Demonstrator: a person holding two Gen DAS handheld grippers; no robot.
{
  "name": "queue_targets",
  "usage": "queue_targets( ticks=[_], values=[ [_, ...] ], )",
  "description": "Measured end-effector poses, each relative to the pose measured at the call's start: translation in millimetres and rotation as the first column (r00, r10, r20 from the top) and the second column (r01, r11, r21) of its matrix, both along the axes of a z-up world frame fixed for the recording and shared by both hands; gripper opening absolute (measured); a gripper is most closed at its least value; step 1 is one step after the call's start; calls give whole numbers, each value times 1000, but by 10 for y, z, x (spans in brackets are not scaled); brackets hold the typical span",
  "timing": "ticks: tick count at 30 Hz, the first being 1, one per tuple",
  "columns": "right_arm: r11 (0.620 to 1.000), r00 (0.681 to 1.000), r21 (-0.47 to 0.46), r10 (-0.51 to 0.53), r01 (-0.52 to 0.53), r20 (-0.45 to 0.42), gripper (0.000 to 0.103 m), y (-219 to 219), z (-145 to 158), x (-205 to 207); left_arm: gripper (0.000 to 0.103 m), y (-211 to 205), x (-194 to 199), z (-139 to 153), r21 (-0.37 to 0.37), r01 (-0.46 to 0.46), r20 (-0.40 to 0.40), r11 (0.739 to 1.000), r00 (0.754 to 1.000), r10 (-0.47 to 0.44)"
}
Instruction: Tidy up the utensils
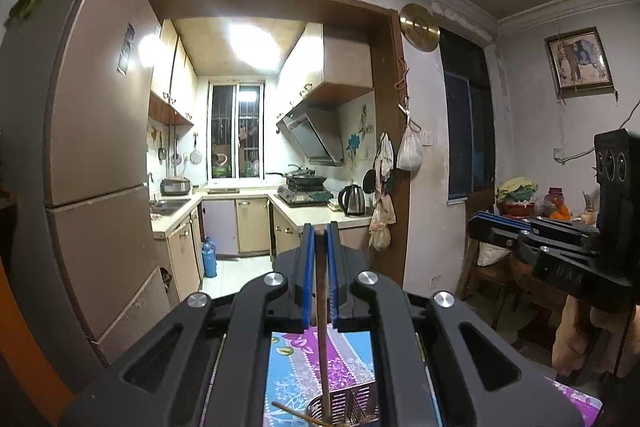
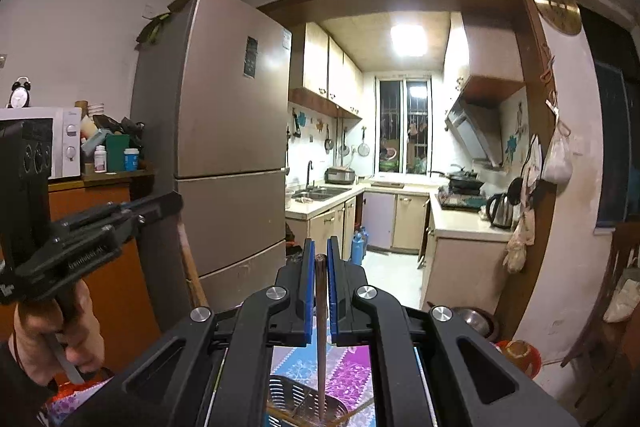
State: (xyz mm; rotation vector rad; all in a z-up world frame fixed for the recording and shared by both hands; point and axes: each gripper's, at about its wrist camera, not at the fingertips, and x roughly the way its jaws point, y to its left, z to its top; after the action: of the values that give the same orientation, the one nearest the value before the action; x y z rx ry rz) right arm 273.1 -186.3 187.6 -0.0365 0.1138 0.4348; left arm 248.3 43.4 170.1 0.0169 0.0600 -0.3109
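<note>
My left gripper (image 1: 319,233) is shut on a brown wooden chopstick (image 1: 322,327) that hangs down toward a metal mesh utensil holder (image 1: 352,405) on the floral tablecloth (image 1: 288,367). My right gripper (image 2: 320,249) is shut on a second brown chopstick (image 2: 321,339), whose lower end reaches into the metal holder (image 2: 288,397). Another chopstick (image 1: 292,413) lies slanted at the holder. Each gripper shows in the other's view: the right one at the right edge (image 1: 480,223), the left one at the left edge (image 2: 176,203).
A tall fridge (image 2: 224,131) stands left of the kitchen doorway. A microwave (image 2: 60,139) and bottles sit on an orange cabinet at left. A wooden chair (image 1: 492,267) and cluttered table stand at right. A steel bowl (image 2: 476,319) lies on the floor.
</note>
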Motion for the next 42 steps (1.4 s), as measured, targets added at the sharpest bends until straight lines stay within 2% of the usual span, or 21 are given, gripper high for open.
queue_targets(
  ticks=[10, 16, 23, 24, 25, 26, 27, 28, 31, 35, 37, 39, 42],
  values=[
    [1000, 996, 2, 12, -11, -86, 7, 42, -505, 483, 5, -110, 516, -449, 13, 8, -82, 1000, 997, -7],
    [1000, 992, 5, 21, -21, -124, 7, 75, -684, 624, 5, -159, 627, -555, 13, 17, -107, 1000, 994, -15],
    [998, 987, -2, 58, -59, -149, 8, 160, -760, 668, 6, -187, 711, -584, 25, 25, -126, 999, 992, -22],
    [998, 987, -2, 58, -59, -151, 15, 160, -762, 667, 10, -182, 706, -580, 25, 26, -126, 999, 992, -22],
    [998, 988, 2, 56, -56, -147, 20, 152, -763, 658, 22, -172, 687, -566, 24, 21, -123, 999, 992, -18],
    [998, 988, 10, 57, -56, -142, 29, 138, -753, 635, 29, -173, 690, -554, 21, 14, -117, 1000, 993, -12],
    [998, 989, 18, 57, -56, -136, 31, 122, -738, 605, 39, -164, 664, -541, 18, 6, -108, 1000, 994, -4],
    [998, 990, 21, 57, -55, -132, 31, 110, -725, 579, 42, -160, 633, -525, 18, 2, -101, 1000, 995, 0],
    [998, 992, 32, 54, -51, -116, 32, 57, -650, 460, 47, -153, 536, -497, 22, -7, -90, 1000, 996, 9],
    [997, 995, 59, 60, -55, -84, 32, -107, -517, 74, 50, -110, 234, -426, 34, -20, -66, 999, 998, 22],
    [996, 996, 62, 68, -64, -65, 35, -218, -496, -263, 60, -79, -63, -442, 55, -34, -42, 998, 998, 36],
    [995, 996, 64, 76, -73, -51, 40, -322, -565, -617, 65, -69, -337, -513, 82, -42, -27, 996, 999, 45],
    [996, 995, 45, 84, -82, -47, 42, -434, -830, -1180, 70, -67, -839, -768, 124, -27, -38, 992, 999, 32]
  ],
)
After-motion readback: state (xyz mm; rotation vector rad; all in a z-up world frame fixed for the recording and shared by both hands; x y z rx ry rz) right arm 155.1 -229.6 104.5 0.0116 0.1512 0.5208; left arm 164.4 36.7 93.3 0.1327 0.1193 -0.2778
